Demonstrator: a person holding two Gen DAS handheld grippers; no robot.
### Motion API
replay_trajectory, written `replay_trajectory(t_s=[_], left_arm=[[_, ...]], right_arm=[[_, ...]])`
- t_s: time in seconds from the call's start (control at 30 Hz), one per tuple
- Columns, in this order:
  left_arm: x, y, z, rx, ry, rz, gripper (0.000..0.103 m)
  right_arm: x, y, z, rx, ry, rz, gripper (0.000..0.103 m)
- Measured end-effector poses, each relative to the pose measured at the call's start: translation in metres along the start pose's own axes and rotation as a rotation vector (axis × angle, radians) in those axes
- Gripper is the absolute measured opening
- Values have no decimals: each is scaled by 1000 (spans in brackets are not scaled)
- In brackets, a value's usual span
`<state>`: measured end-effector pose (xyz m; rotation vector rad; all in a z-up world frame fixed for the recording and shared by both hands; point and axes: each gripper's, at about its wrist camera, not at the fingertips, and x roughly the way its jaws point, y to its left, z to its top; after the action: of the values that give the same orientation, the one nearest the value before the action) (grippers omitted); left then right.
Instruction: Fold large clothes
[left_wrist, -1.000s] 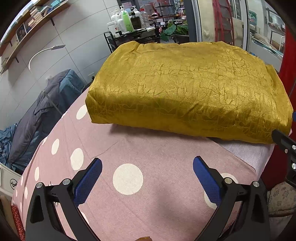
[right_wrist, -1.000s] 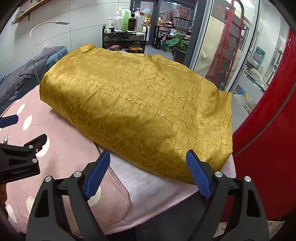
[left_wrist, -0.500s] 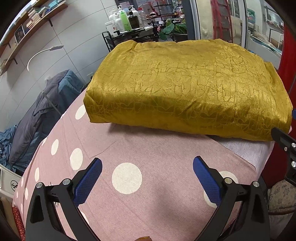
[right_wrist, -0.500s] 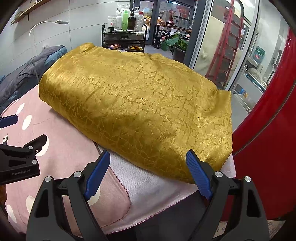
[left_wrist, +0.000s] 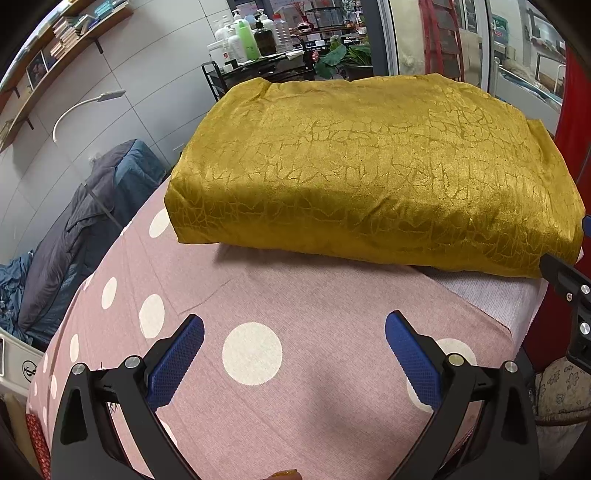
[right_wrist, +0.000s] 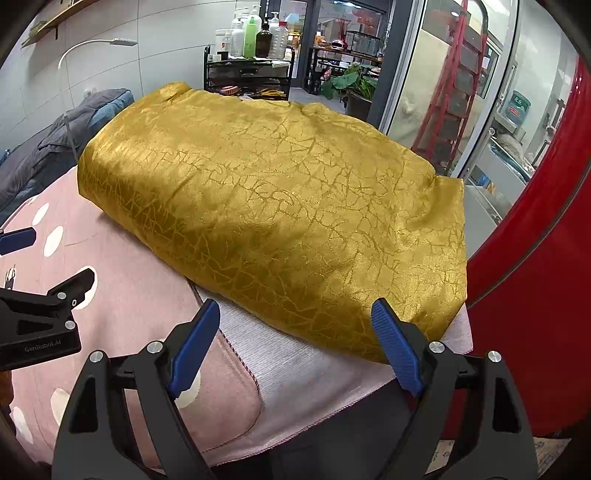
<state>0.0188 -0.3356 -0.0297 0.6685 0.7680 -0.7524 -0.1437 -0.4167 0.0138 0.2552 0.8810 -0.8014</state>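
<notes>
Nothing moved, both hand-held grippers (left_wrist: 293, 328) (right_wrist: 295, 317) spread empty, folded gold cloth (left_wrist: 373, 177) near bed's (left_wrist: 295, 295) right edge.

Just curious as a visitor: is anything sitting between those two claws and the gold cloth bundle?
Nothing visible. Only bare pink dotted cover lies between the open left claw and the folded gold cloth; the open right claw hangs at its near edge.

Left gripper (left_wrist: 293, 334): jaws wide apart, empty, pitched down toward 12 o'clock. Right gripper (right_wrist: 295, 321): same, jaws wide, nothing between them.
</notes>
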Motion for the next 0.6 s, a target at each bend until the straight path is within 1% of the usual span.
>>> replay_trajectory(t_s=[0.17, 0.3, 0.6], left_arm=[[0, 0, 0, -13, -4, -19, 97], [-6, 0, 1, -18, -43, -46, 97], [-6, -3, 7, -4, -29, -12, 97]], right_arm=[[2, 1, 0, -6, -1, -4, 83], [2, 1, 0, -5, 0, -3, 83], [4, 1, 0, -7, 4, -5, 83]])
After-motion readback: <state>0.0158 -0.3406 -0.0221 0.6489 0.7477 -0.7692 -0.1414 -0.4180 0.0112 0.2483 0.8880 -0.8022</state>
